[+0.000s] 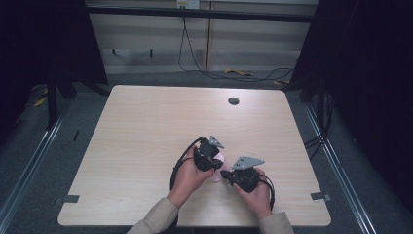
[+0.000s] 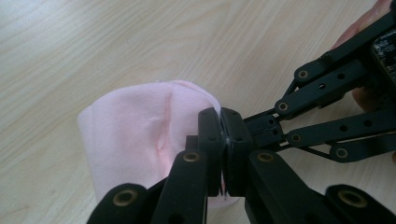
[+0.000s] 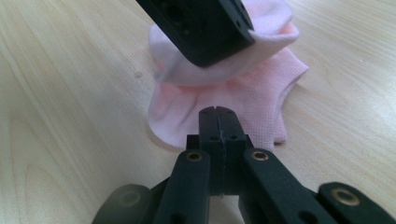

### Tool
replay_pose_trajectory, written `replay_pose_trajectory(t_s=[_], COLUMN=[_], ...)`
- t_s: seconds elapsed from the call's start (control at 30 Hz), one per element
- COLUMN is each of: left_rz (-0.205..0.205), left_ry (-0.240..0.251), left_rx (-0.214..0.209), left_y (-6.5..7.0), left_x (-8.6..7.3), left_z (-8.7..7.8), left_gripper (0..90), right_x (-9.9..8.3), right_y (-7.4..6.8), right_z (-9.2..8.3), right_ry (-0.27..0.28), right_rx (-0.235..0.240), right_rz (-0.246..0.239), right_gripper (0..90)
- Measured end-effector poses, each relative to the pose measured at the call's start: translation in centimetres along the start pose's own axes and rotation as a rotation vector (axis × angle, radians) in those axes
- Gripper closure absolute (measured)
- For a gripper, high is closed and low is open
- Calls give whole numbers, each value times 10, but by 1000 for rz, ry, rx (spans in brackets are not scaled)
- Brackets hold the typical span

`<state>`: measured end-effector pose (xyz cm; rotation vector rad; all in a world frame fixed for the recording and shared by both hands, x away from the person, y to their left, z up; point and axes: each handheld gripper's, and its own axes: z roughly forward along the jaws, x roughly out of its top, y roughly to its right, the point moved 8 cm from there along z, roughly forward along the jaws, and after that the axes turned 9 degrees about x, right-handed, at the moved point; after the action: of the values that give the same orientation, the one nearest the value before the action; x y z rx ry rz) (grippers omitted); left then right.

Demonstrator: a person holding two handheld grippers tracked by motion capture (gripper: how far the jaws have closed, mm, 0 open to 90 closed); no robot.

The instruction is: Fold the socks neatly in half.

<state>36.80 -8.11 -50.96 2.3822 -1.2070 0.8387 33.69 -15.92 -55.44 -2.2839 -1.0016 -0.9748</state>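
While the left tool [image 2: 223, 135] pinches the upper fold of the pink sock [image 2: 140, 135], which lies on the table [image 1: 146, 126] between both hands, it should lift slowly so the cloth does not slip. The right tool [image 3: 218, 123], pressed together just beside the sock's lower edge, seems to hold the hem, so it should keep that layer down.

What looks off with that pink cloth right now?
The pink cloth lies bunched and folded over itself, not flat; the left tool is shut on one edge. Nothing looks torn or spilled.
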Motion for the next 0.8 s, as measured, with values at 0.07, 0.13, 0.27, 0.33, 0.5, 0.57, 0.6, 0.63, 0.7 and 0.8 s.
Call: replay_pose_trajectory(t_s=[0.07,0.13,0.27,0.33,0.5,0.57,0.6,0.63,0.7,0.8], left_rz=[3,0,-7,-8,-5,-7,0,-8,-8,-3], left_ry=[-5,-6,-4,-5,-7,-6,-11,-7,-11,-10], left_rx=[7,2,4,1,-9,-7,-5,-8,-7,-10], left_y=[-1,0,0,1,2,3,2,3,3,3], left_x=[-1,-1,-2,-2,-2,-2,-3,-2,-3,-3], left_z=[2,5,8,9,11,11,12,13,13,13], left_gripper=[882,882,882,882,882,881,881,881,881,881], right_x=[0,0,0,0,0,0,0,0,0,0], right_y=[0,0,0,0,-1,-1,-1,-1,-1,-1], right_z=[0,0,0,0,0,0,0,0,0,0], right_ry=[0,0,0,1,-1,-2,-2,0,3,-2], right_rx=[0,1,0,3,0,0,-1,-1,-3,-8], right_rz=[0,0,-2,-1,-6,-6,-6,-4,-8,-5], right_gripper=[900,900,900,900,900,900,900,900,900,900])
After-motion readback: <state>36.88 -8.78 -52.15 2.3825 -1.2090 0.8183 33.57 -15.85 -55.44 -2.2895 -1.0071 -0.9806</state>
